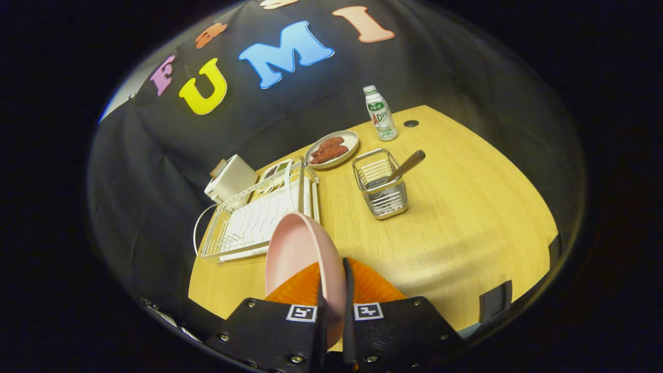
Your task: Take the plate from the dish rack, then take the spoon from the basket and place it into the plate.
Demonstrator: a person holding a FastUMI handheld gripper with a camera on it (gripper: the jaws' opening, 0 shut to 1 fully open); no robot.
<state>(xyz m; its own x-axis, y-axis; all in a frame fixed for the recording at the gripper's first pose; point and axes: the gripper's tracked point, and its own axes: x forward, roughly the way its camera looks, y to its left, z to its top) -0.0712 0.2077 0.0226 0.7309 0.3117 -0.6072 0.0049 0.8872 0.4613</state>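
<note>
plate (pixel 298 248) clamped edgewise in gripper (pixel 334 287), above table (pixel 466 233) edge.

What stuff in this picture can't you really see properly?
- Spoon, gripper view: its bowl end is down inside the wire basket, behind the mesh.
- Pink plate: its lower edge is covered by the gripper, whose jaws are shut on its rim.
- Dish rack: the near corner is behind the plate.
- Toaster: partly behind the rack.
- Bottle: label too small to read.
</note>
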